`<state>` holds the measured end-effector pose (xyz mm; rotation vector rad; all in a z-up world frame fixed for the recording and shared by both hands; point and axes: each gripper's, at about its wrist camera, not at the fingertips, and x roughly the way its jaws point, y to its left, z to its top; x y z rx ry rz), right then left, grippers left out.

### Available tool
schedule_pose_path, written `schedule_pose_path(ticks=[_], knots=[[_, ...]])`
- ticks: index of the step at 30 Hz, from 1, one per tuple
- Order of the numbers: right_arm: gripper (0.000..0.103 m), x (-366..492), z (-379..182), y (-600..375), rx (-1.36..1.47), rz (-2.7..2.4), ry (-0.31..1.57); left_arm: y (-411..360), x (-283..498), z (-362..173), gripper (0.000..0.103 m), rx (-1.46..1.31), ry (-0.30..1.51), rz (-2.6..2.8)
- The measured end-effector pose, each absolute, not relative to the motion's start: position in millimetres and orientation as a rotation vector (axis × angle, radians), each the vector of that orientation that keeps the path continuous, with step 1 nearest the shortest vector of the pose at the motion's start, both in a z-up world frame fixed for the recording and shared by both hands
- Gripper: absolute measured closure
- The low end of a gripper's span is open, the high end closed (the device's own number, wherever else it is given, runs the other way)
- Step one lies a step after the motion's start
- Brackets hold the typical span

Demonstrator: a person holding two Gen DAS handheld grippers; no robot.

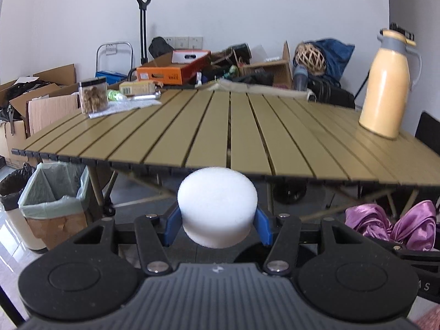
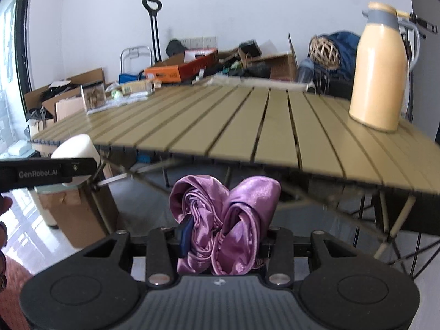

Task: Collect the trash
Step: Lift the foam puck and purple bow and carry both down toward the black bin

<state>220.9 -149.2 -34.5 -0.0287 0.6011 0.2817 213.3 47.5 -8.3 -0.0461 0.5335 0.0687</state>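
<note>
"GenRobot.AI" printed on left tool side.

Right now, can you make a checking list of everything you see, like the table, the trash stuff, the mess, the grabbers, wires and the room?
Surface: slatted tan table, mostly bare in the middle.
Job's things: white foam puck and purple satin cloth, both off the table; lined cardboard bin stands at the table's left end.
Clutter: yellow jug at the right; cereal jar, papers and a small box at the far left corner.
Grippers: left gripper shut on the foam puck; right gripper shut on the cloth.
Cables: nothing seen.
Surroundings: boxes, bags and a trolley handle against the white wall.
</note>
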Motion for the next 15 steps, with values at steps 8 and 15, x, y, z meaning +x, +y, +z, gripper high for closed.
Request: schedule_pose_path(ticks=[8, 15], knots=[[0.063, 206.7, -73.6, -166.8, -0.004, 0.280, 0.683, 33.3, 202.7, -40.2, 0.047, 0.038, 0.620, 0.055], [0.063, 204.4, -104.3, -185.2, 0.035, 0.257, 0.736, 28.2, 205.6, -75.5, 0.047, 0.099, 0.736, 0.064]])
